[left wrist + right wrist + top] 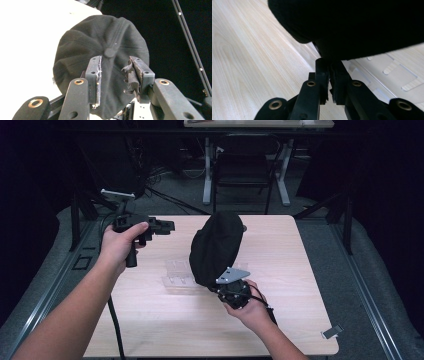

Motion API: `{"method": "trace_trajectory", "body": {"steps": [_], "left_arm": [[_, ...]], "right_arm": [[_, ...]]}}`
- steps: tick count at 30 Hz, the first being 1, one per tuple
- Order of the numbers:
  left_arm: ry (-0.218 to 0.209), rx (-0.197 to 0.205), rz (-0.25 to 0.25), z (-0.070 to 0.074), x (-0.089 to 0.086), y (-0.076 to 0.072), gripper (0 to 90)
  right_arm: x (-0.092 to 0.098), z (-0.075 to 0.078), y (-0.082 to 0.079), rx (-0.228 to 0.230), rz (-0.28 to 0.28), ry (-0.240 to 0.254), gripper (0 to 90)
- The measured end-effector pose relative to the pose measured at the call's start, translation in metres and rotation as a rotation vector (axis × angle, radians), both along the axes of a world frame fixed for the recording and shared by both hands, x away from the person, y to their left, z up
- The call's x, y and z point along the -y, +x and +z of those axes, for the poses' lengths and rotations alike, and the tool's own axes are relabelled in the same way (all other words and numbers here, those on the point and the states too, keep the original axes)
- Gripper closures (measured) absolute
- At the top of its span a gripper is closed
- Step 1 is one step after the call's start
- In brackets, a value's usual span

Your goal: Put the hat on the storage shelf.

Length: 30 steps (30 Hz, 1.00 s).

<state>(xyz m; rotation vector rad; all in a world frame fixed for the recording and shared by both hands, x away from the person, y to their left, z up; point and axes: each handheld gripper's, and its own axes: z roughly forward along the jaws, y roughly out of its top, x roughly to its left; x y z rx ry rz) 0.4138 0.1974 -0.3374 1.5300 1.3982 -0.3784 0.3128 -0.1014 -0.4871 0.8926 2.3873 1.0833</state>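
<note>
Black cap held up over middle of table, long axis tilted from near edge up toward far edge, crown away from person. Right gripper clamped tight on cap's lower edge, jaws pressed together. Left gripper near far-left corner, jaws parted, nothing between, apart from cap. Left gripper view: crown button, radiating seams, soft cloth. Right gripper view: clear plastic tray flat beneath cap.
</note>
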Motion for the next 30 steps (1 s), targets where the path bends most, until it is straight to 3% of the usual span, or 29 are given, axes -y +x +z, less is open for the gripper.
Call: {"method": "trace_trajectory", "body": {"steps": [10,12,13,19,20,21,30], "left_arm": [[0.052,0.011,0.017,-0.006,-0.006,-0.002,61.5],[0.112,0.033,0.024,-0.007,-0.009,-0.003,60.6],[0.112,0.033,0.024,-0.007,-0.009,-0.003,60.2],[0.202,0.057,0.058,-0.009,-0.016,-0.005,59.1],[0.25,0.068,0.069,-0.011,-0.018,-0.006,58.1],[0.25,0.068,0.069,-0.011,-0.018,-0.006,57.7],[0.434,0.099,0.078,-0.021,-0.027,-0.01,54.9]], "right_arm": [[0.009,-0.003,0.0,-0.013,-0.016,0.013,85.1],[0.01,-0.004,0.0,-0.011,-0.01,0.011,85.0],[0.01,-0.004,0.0,-0.011,-0.01,0.011,85.0],[0.01,-0.004,-0.001,-0.01,-0.015,0.005,84.6],[0.01,-0.004,-0.001,-0.01,-0.017,0.005,84.4],[0.01,-0.004,-0.001,-0.01,-0.017,0.005,84.4],[0.013,-0.002,-0.001,-0.019,-0.013,0.005,80.6]]}}
